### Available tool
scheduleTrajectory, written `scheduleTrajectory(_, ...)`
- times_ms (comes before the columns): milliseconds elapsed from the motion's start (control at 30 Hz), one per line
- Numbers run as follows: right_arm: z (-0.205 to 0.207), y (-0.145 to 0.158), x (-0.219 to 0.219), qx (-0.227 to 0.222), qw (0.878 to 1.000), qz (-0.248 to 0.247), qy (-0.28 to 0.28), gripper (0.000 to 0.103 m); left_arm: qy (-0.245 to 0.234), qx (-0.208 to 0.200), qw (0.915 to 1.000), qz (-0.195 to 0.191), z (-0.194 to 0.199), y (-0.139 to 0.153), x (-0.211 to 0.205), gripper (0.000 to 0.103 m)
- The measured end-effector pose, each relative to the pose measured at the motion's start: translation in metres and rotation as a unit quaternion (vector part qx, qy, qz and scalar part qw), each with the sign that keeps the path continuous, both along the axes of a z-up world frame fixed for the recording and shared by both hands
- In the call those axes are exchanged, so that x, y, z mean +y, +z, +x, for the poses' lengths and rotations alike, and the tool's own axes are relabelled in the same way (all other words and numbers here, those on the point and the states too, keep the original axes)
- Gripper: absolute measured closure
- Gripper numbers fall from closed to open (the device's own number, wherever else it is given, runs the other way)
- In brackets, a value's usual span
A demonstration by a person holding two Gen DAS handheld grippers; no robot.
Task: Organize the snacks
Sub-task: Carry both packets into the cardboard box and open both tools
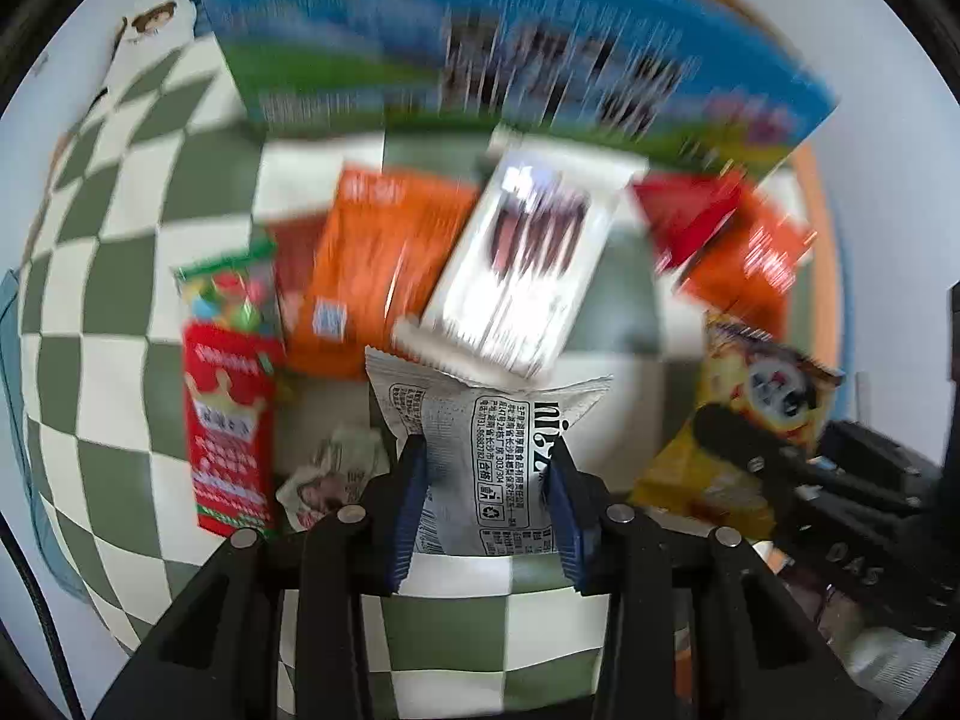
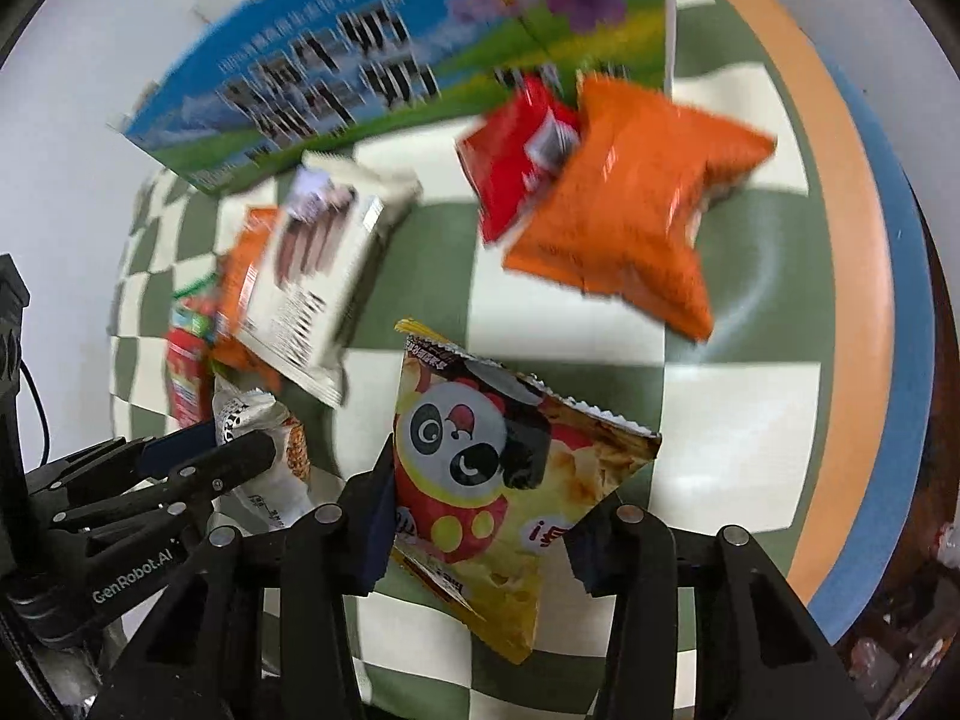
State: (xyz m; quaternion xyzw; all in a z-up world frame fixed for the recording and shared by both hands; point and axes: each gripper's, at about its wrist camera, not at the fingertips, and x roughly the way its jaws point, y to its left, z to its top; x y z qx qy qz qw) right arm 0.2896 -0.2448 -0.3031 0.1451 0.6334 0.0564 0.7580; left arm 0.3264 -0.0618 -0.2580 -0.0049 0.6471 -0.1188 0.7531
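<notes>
My left gripper (image 1: 487, 474) is shut on a grey-white snack packet (image 1: 489, 450) with black print, held above the checkered cloth; it also shows in the right wrist view (image 2: 264, 450). My right gripper (image 2: 480, 510) is shut on a yellow panda chip bag (image 2: 510, 468), which also shows in the left wrist view (image 1: 750, 420). A large blue-green carton (image 1: 510, 60) stands at the back (image 2: 372, 78). In front of it lie a white packet (image 1: 522, 264), an orange bag (image 1: 378, 264), a red packet (image 2: 516, 162) and a puffy orange bag (image 2: 630, 204).
A green-and-white checkered cloth (image 1: 120, 300) covers the table. A red box (image 1: 228, 426), a colourful candy pack (image 1: 231, 294) and a small crumpled packet (image 1: 336, 474) lie at the left. The table's orange and blue rim (image 2: 870, 300) curves along the right.
</notes>
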Motion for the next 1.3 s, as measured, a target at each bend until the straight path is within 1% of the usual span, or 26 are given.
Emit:
scheduleTrajectory(33,0.0,0.01,-0.008,-0.006,1.0,0.007,0.002,0.054,-0.002,-0.011,0.9999,-0.007,0.004,0.017,0.004,0.068)
scheduleTrajectory(100,0.008,0.025,-0.008,-0.02,1.0,0.017,0.007,0.055,-0.006,-0.033,0.999,-0.03,0.011,0.051,0.009,0.068)
scheduleTrajectory(200,0.022,0.071,-0.019,-0.055,0.998,0.037,0.016,0.055,-0.013,-0.071,0.9959,-0.054,0.021,0.102,0.002,0.068)
scheduleTrajectory(233,0.032,0.091,-0.021,-0.073,0.996,0.039,0.022,0.055,-0.019,-0.087,0.9942,-0.061,0.031,0.121,0.001,0.068)
scheduleTrajectory(267,0.041,0.103,-0.021,-0.087,0.995,0.037,0.026,0.055,-0.021,-0.096,0.9932,-0.063,0.035,0.129,-0.007,0.068)
scheduleTrajectory(300,0.051,0.116,-0.021,-0.1,0.994,0.033,0.031,0.055,-0.025,-0.11,0.9915,-0.064,0.044,0.143,-0.011,0.068)
scheduleTrajectory(333,0.065,0.127,-0.02,-0.112,0.993,0.028,0.037,0.055,-0.029,-0.121,0.9904,-0.06,0.058,0.149,-0.019,0.068)
scheduleTrajectory(400,0.093,0.147,-0.024,-0.13,0.99,0.007,0.048,0.055,-0.036,-0.144,0.9882,-0.04,0.091,0.159,-0.028,0.068)
scheduleTrajectory(467,0.126,0.157,-0.03,-0.137,0.989,-0.023,0.058,0.055,-0.04,-0.156,0.9869,-0.009,0.127,0.149,-0.043,0.068)
scheduleTrajectory(533,0.166,0.154,-0.035,-0.122,0.989,-0.042,0.069,0.054,-0.044,-0.15,0.9876,0.016,0.155,0.138,-0.046,0.068)
scheduleTrajectory(567,0.181,0.15,-0.035,-0.113,0.99,-0.045,0.071,0.054,-0.045,-0.137,0.989,0.031,0.174,0.128,-0.046,0.068)
scheduleTrajectory(633,0.21,0.138,-0.04,-0.088,0.992,-0.05,0.079,0.054,-0.042,-0.117,0.9911,0.047,0.197,0.112,-0.042,0.068)
scheduleTrajectory(700,0.23,0.127,-0.042,-0.064,0.993,-0.05,0.091,0.054,-0.038,-0.082,0.9941,0.059,0.221,0.089,-0.036,0.068)
scheduleTrajectory(767,0.243,0.112,-0.039,-0.04,0.993,-0.038,0.1,0.054,-0.036,-0.049,0.9959,0.067,0.236,0.068,-0.031,0.068)
scheduleTrajectory(900,0.262,0.083,-0.017,-0.005,0.992,-0.008,0.124,0.054,-0.039,-0.011,0.9961,0.078,0.247,0.038,-0.025,0.067)
scheduleTrajectory(1000,0.27,0.063,-0.002,0.018,0.991,0.029,0.131,0.054,-0.04,0.013,0.9959,0.081,0.252,0.021,-0.022,0.066)
scheduleTrajectory(1133,0.282,0.037,0.022,0.06,0.984,0.091,0.141,0.053,-0.036,0.047,0.9953,0.077,0.256,0.005,-0.018,0.066)
scheduleTrajectory(1167,0.284,0.032,0.025,0.072,0.982,0.098,0.142,0.048,-0.034,0.05,0.9953,0.076,0.256,0.003,-0.017,0.066)
scheduleTrajectory(1200,0.284,0.03,0.028,0.08,0.982,0.098,0.139,0.031,-0.027,0.052,0.9956,0.073,0.256,0.002,-0.015,0.065)
scheduleTrajectory(1267,0.285,0.025,0.03,0.084,0.984,0.078,0.136,0.011,-0.015,0.048,0.9965,0.068,0.257,0.004,-0.01,0.048)
scheduleTrajectory(1300,0.285,0.024,0.029,0.085,0.986,0.064,0.131,0.01,-0.012,0.046,0.9967,0.067,0.257,0.005,-0.009,0.028)
